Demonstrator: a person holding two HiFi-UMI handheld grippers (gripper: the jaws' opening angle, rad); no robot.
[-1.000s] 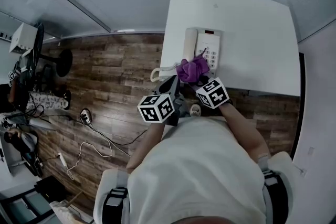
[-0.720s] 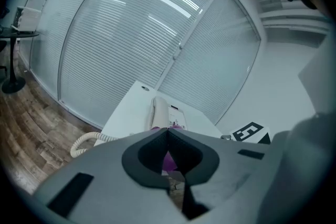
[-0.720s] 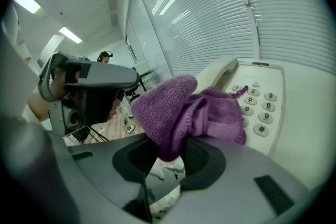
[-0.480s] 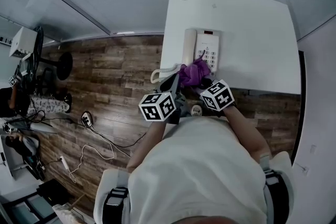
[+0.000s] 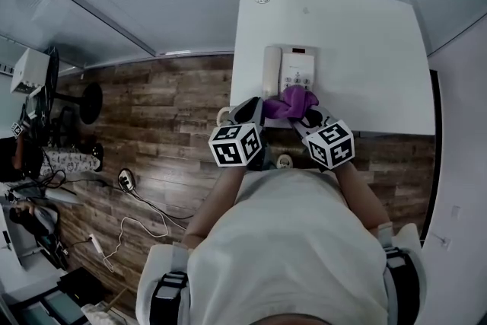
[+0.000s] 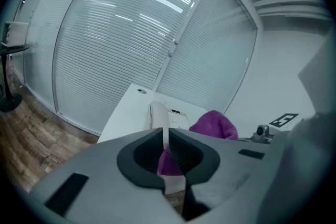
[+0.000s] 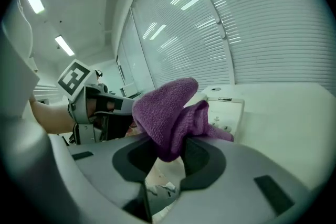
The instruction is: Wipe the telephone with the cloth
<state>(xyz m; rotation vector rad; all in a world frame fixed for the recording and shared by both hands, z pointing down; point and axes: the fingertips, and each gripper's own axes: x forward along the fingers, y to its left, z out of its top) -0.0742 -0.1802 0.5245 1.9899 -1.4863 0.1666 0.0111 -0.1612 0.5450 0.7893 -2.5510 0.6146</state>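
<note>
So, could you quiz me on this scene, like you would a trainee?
1. What is the right hand-held gripper shut on? a) a pen b) the purple cloth c) nothing
2. True or false: the handset rests on the telephone.
3. Fill in: the telephone stands on a white ____.
Key: 1 b; 2 true; 3 table.

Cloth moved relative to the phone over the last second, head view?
Yes. The cloth has slid rightward along the near edge of the telephone, away from the handset.
</note>
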